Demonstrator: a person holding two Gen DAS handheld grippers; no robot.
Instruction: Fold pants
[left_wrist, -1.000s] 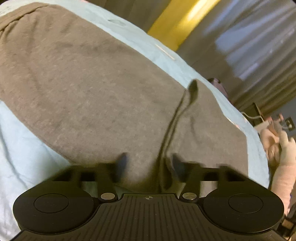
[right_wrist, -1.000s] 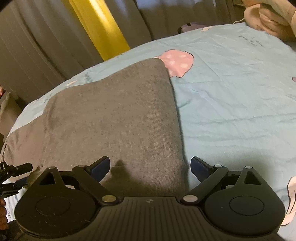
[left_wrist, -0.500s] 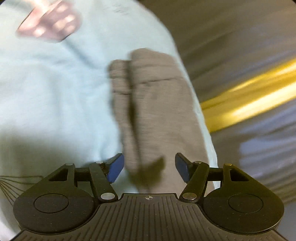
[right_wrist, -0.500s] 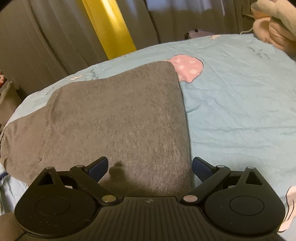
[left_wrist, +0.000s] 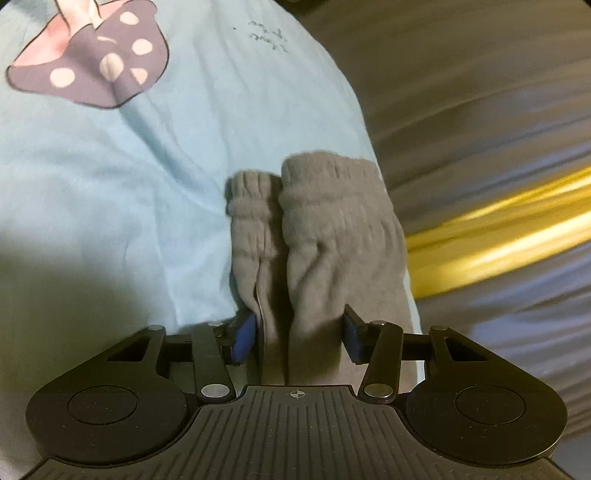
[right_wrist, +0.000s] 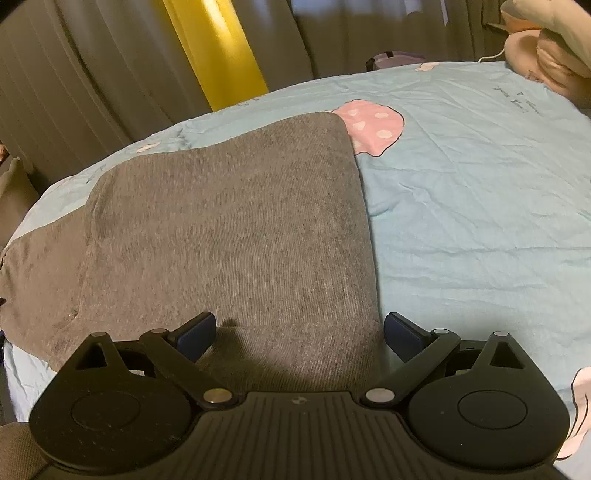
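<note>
Grey pants lie on a light blue bedsheet. In the left wrist view their two ribbed leg cuffs (left_wrist: 314, 206) lie side by side near the bed's right edge. My left gripper (left_wrist: 299, 338) is open, its blue pads either side of the leg fabric, not closed on it. In the right wrist view the wide upper part of the pants (right_wrist: 229, 236) spreads flat, folded at the right edge. My right gripper (right_wrist: 299, 332) is open over the near edge of the pants, holding nothing.
The bedsheet (right_wrist: 480, 184) has a pink spotted mushroom print (right_wrist: 373, 127) next to the pants' far corner, and another print in the left wrist view (left_wrist: 92, 62). Grey curtains and a yellow strip (right_wrist: 214, 51) stand behind the bed. A plush toy (right_wrist: 546, 48) lies far right.
My left gripper has swung from the broad part of the pants to the leg cuffs and now straddles them. My right gripper has barely moved and stays open.
</note>
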